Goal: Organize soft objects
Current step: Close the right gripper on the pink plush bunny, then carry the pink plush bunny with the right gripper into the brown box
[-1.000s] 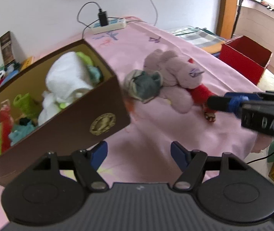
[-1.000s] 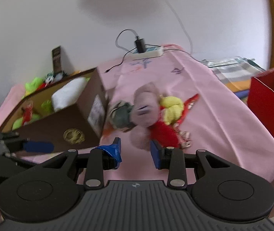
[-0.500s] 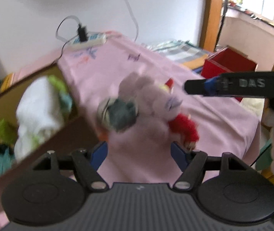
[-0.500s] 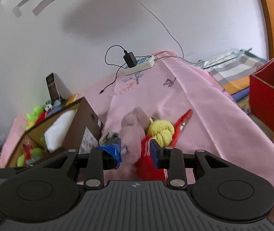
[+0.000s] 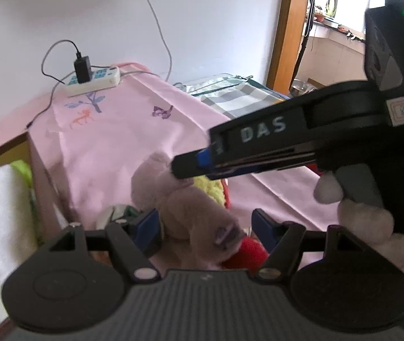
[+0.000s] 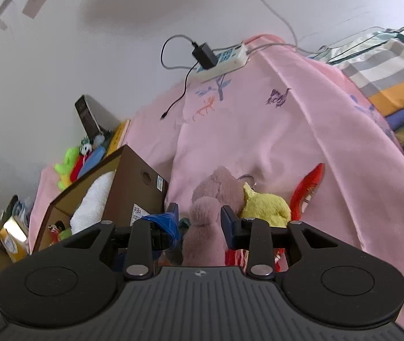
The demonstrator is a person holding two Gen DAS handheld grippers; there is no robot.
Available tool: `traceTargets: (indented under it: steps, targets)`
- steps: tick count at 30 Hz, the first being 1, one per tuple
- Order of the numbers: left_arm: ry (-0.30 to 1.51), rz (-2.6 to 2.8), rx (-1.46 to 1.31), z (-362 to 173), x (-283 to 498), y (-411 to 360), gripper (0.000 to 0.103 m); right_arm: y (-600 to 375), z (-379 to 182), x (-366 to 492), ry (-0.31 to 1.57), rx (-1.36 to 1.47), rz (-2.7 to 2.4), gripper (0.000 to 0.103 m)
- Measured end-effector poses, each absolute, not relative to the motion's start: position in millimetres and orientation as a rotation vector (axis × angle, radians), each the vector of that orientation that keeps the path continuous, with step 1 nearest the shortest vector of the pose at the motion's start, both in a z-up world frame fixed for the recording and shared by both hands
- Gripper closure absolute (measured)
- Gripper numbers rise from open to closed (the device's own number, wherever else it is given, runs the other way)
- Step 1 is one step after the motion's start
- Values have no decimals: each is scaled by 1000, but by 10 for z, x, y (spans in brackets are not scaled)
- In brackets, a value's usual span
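Observation:
A mauve plush animal (image 5: 190,213) lies on the pink cloth, with a red part (image 5: 244,251), a yellow plush (image 5: 209,189) and a grey-green soft toy (image 5: 115,213) beside it. My left gripper (image 5: 206,228) is open, its jaws on either side of the plush body. My right gripper (image 6: 199,220) straddles a plush limb (image 6: 204,227); its jaws are narrow, and I cannot see if they pinch it. In the left wrist view its fingertips (image 5: 190,164) touch the plush's top. The brown box (image 6: 136,182) of soft items stands to the left.
A white towel (image 5: 0,213) fills the box. A power strip (image 5: 94,83) with a charger lies at the table's far end. A red flat item (image 6: 305,189) lies right of the yellow plush. More toys (image 6: 74,164) sit behind the box. A striped cloth (image 6: 386,65) lies at right.
Both grippers have moved down and in onto the mauve plush. The left jaws now flank its body; the right gripper's fingers reach its top from the right.

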State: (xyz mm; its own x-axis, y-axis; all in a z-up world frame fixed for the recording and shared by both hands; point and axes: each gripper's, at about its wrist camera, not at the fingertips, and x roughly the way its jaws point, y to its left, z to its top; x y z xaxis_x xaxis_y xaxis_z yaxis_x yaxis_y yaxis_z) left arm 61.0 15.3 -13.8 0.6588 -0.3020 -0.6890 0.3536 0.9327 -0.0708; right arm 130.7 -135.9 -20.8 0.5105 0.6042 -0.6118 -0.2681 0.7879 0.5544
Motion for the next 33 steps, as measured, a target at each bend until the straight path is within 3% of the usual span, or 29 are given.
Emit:
traceTargets:
  steps: [9, 15, 17, 26, 33]
  targets:
    - [835, -379, 20, -400, 863, 229, 33, -1183, -430, 1527, 1012, 317, 558, 88]
    - [805, -392, 27, -373, 782, 204, 41, -1230, -390, 1424, 943, 310, 556, 98]
    - [796, -400, 22, -343, 736, 208, 51, -1262, -362, 1391, 923, 333, 552, 103]
    - [733, -450, 19, -190, 476, 127, 59, -1408, -265, 1142, 856, 423, 533, 103]
    - [631, -444, 25, 108, 278, 216, 59, -1443, -47, 1009, 751, 489, 579, 103]
